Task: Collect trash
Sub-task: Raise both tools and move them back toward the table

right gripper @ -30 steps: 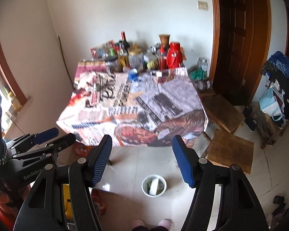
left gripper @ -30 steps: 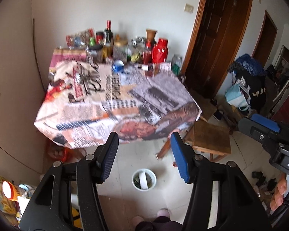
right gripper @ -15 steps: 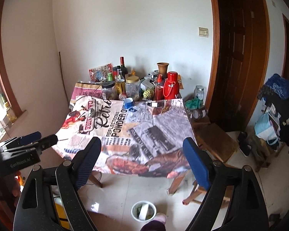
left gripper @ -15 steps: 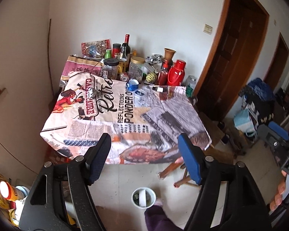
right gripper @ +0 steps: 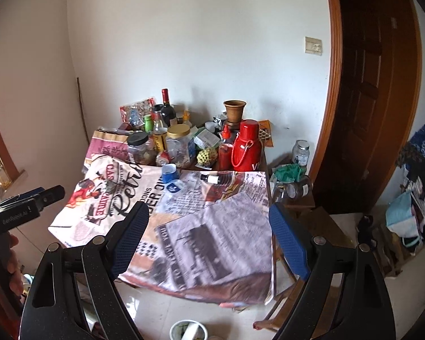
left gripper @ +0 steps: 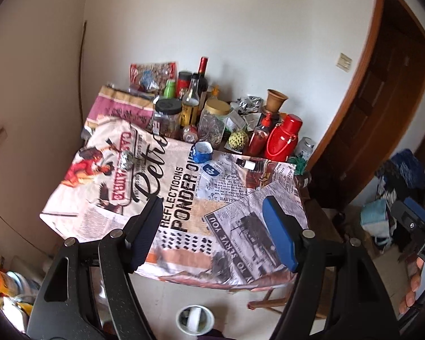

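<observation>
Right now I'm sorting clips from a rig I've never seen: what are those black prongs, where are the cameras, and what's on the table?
There is no robot. A person carries a two-finger gripper in each hand, with a wide-angle camera on each looking along the fingers. One picture is from the left gripper, the other from the right gripper; each also catches the other at its edge. Both are open and hold nothing. Ahead is a table under a printed cloth. On it lie a foil ball, a blue cup, a small tub and a little bottle; jars, bottles and a red flask crowd the back. A white bin sits on the floor.
</observation>
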The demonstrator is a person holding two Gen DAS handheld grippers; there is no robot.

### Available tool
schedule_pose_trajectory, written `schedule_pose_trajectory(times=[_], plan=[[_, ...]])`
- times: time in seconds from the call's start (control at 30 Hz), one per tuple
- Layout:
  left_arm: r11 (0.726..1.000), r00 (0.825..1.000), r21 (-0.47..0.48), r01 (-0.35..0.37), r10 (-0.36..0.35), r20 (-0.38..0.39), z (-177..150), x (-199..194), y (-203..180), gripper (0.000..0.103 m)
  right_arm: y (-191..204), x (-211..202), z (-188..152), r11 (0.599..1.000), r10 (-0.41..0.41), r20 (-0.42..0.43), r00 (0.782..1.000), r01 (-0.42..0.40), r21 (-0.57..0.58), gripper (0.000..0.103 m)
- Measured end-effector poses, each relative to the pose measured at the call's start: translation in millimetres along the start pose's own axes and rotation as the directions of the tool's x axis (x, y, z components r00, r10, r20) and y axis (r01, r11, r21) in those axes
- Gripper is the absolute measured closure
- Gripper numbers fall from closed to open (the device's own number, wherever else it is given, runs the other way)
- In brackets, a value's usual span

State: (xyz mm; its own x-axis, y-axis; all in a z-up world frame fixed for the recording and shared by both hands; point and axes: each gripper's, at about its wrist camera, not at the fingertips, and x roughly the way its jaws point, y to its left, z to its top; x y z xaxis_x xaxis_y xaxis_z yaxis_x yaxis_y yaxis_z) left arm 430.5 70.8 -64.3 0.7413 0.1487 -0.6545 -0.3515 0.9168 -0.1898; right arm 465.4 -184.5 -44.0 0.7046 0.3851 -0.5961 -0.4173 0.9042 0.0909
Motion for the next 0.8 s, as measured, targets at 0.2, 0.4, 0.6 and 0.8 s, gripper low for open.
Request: schedule_pose_trajectory(times=[0.2,0.4,0.6,0.8], plan=[[0.995,0.995,-0.033,-0.098,0.097,-0.035,17.1,40.3,20.6,0.031,-10.4,50.8,12.6,1.0,0.008,-0.072,0.997,-0.007,0.018,0.019],[0.985,0.987,-0.088,-0.147,0.141,-0.075,45.9,86.1,66.3,0.031,-6.3,104.6,25.2,0.997,0.03,-0.149,0.988,-0.02,0.072,0.019],[0.985,0.984,-0.095,-0.143,0.131,-0.124,87.9,146.7,114.6,0.031,4.0,162.4,44.0,0.978,0.032,-0.166,0.986,0.003,0.21,0.019],[0.979,0.962,-0.086,-0.187,0.165,-0.218,111.2,220.2,158.7,0.031,8.2,247.5,54.4,0.965,-0.011,-0.243,0.97,0.074,0.253,0.019]])
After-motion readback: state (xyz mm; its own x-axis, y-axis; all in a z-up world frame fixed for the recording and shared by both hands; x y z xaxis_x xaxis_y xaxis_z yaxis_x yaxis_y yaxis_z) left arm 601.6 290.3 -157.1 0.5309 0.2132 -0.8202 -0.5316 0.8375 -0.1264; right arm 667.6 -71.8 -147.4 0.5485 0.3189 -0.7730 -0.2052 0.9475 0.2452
